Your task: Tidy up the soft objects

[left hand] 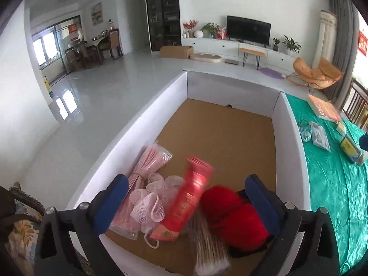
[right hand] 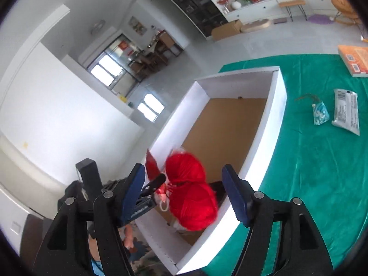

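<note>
Red yarn balls point(right hand: 191, 191) lie in the white box point(right hand: 273, 105) — both the left gripper point(left hand: 186, 197) and right gripper point(right hand: 184, 191) gape empty above.

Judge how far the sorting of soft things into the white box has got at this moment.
Roughly midway. Done: red yarn balls, a pink mesh puff, a pink packet and a blurred red packet are in the white box. In hand: nothing; left gripper and right gripper are open. Left: a blue pouch and silver packet on the green cloth.
</note>
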The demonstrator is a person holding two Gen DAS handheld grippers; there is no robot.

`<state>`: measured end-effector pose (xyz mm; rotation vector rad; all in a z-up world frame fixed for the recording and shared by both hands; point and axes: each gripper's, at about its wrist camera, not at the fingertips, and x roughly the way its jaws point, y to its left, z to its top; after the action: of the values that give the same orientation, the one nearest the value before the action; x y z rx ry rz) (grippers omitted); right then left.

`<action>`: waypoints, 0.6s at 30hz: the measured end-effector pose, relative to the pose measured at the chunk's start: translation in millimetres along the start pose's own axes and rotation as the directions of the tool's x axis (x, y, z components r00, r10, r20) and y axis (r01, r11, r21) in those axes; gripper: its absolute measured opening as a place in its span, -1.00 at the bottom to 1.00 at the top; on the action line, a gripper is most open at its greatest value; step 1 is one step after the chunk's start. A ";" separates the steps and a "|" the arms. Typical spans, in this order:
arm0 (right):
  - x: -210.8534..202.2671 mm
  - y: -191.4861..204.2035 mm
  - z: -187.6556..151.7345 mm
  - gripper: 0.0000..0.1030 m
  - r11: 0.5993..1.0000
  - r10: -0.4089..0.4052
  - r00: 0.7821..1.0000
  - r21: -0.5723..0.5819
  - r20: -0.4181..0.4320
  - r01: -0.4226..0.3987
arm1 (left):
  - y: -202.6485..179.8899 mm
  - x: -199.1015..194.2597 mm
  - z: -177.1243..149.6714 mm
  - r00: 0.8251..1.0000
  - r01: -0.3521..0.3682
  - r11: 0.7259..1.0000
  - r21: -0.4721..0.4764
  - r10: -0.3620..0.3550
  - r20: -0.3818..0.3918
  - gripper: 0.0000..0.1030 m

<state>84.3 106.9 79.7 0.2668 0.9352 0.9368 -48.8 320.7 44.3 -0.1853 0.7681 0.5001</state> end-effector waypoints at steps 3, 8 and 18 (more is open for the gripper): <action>-29.4 -42.3 -15.2 0.41 0.970 -0.231 0.970 -0.054 0.079 0.236 | -16.6 -1.5 -3.0 0.999 0.050 0.999 0.003 -0.050 0.019 0.95; -71.4 -155.2 -68.3 0.43 0.748 -0.660 0.746 -0.019 0.087 0.664 | -96.2 -19.9 -4.7 0.964 0.258 0.962 0.091 -0.262 0.039 0.96; -147.4 -274.8 -147.4 0.43 0.480 -0.869 0.494 0.223 -0.008 0.848 | -297.0 18.1 -79.5 0.899 0.436 0.824 0.361 -0.384 -0.209 0.96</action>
<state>88.8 -198.7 -80.3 -0.0209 0.9006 -0.1398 60.6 42.7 -30.5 0.0041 0.9102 -0.0906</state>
